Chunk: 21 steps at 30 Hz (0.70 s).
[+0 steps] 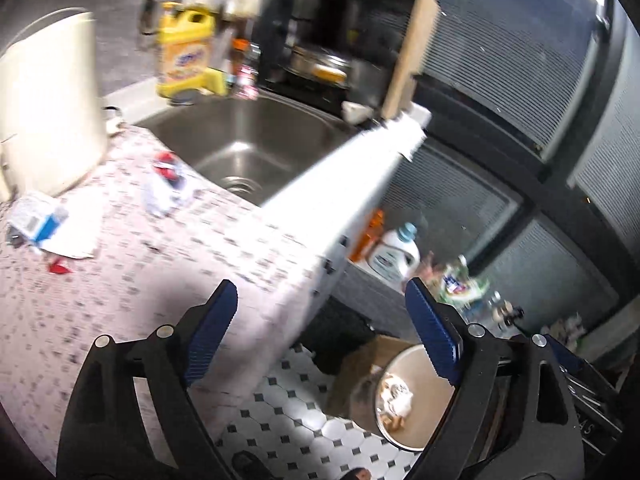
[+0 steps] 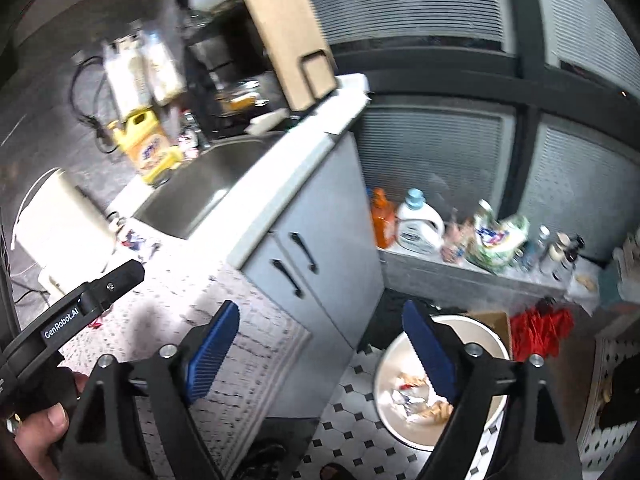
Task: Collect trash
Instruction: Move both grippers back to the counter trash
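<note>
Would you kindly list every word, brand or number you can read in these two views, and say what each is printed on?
"GenRobot.AI": white lettering on the black body of the left gripper, seen in the right wrist view.
Yellow detergent jug label: blurred, unreadable.
White detergent bottle label: too small to read.
Blue-and-white carton on the counter: print unreadable.

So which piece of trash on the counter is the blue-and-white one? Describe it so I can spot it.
Start at the steel sink and move left across the speckled countertop to the tall cream appliance. At its foot lies a small carton, white with a blue side, on white paper; the wrapper nearer the sink shows red instead.
</note>
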Motion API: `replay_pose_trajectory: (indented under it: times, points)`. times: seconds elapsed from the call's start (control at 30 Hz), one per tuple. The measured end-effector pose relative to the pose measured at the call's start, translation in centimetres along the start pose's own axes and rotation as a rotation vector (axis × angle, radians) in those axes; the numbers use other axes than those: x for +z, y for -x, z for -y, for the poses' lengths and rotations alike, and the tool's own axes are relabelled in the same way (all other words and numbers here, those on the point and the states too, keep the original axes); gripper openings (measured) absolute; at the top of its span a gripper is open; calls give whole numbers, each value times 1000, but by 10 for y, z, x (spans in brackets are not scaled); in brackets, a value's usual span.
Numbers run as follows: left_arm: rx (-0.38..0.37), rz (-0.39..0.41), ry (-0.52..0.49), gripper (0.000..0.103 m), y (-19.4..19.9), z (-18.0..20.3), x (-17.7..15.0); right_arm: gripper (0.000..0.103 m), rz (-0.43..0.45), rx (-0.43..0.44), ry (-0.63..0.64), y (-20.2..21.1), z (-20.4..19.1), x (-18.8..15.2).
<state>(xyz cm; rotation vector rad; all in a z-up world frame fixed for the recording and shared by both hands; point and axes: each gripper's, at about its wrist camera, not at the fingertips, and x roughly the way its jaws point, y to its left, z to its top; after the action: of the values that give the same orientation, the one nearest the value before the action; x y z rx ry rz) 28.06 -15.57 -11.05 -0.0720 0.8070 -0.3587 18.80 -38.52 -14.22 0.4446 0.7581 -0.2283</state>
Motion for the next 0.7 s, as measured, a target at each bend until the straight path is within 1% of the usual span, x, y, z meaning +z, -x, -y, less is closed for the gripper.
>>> replay_pose_trajectory:
  times: [0.1,0.2,0.33,0.43,0.57,0.7]
  points:
    - [30,26,46,86,12,-34,9,89,12,17,32,-1,-29,3]
    - [60,52,79,90,22,-65,14,91,21,33,61,-4,-59,5]
    - [97,70,129,91,33,-110,18,92,27,48,93,-11,-100,2]
    - [108,75,157,91,37,-139,19,92,30,59,110,-17,-131,-1]
    - [132,79,186,92,43,-179,21,92,33,66,126,-23,-165,-8]
    - [159,80,247,94,49,-215,20,92,17,73,157,-30,-195,-13]
